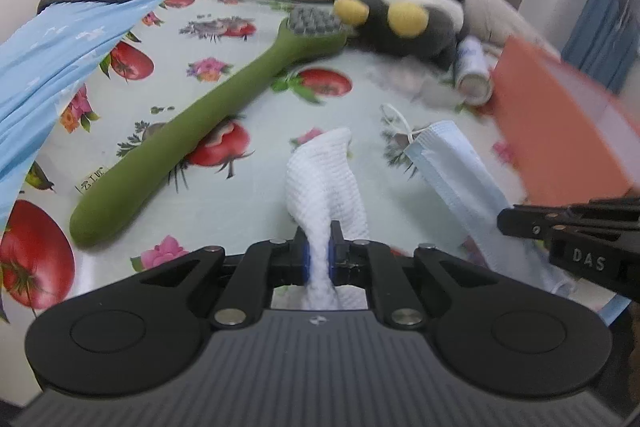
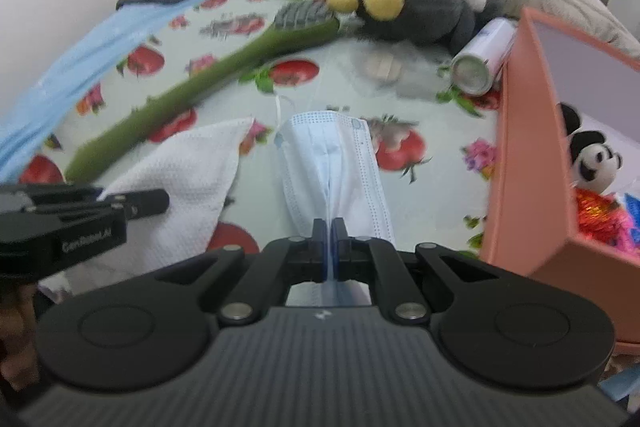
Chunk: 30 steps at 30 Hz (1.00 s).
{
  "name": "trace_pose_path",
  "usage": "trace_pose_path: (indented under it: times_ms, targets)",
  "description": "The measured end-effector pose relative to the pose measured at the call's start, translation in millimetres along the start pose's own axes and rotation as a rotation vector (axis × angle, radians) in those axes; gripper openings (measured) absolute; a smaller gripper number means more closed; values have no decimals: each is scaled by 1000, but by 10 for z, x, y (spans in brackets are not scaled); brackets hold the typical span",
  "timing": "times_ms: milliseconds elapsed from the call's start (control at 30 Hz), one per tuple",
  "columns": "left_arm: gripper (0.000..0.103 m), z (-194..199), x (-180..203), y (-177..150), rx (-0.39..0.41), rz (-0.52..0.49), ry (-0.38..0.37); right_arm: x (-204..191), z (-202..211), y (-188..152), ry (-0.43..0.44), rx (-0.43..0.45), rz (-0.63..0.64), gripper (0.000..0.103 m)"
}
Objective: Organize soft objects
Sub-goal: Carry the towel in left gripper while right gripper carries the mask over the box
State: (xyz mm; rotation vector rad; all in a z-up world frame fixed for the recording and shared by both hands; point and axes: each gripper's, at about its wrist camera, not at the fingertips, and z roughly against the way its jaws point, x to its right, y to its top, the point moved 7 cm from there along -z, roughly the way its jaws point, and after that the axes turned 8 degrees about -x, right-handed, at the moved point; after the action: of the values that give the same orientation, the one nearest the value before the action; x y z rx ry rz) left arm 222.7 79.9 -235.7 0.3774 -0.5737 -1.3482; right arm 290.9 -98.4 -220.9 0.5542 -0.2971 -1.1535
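A fruit-printed bed sheet (image 1: 224, 187) is crowded: one salmon box (image 2: 520, 163) at the right, one grey plush toy (image 1: 404, 27), one green brush (image 1: 192, 131), one spray can (image 2: 480, 63). One white cloth (image 1: 324, 183) is pinched by the left gripper (image 1: 319, 259); one face mask (image 2: 332, 155) is clamped by the right gripper (image 2: 330, 247).

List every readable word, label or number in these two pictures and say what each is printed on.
"DAS": on the right tongs, seen in the left wrist view.
Light lettering on the left tongs: too blurred to read.
Small tag on the green plush toothbrush: unreadable.
Print on the white can: too blurred.
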Motion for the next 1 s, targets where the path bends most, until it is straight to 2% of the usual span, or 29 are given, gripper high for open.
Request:
trace_pose_path:
  times_ms: [167, 333, 533, 633, 833, 1000]
  targets:
    - [10, 252, 180, 134, 24, 47, -55, 123, 278, 123, 2, 39, -39, 6]
    - [10, 450, 487, 370, -32, 36, -134, 332, 610, 310, 24, 78, -74, 6]
    - [10, 762, 1000, 779, -68, -121, -122, 619, 1010, 582, -1, 130, -64, 6]
    - [10, 910, 1174, 941, -93, -161, -112, 747, 1162, 680, -16, 139, -66, 6]
    - [10, 1060, 1347, 1232, -158, -112, -100, 976, 1410, 726, -48, 146, -102, 6]
    - [10, 1225, 1609, 1560, -129, -103, -139, 1147, 1629, 755, -73, 168, -132, 6]
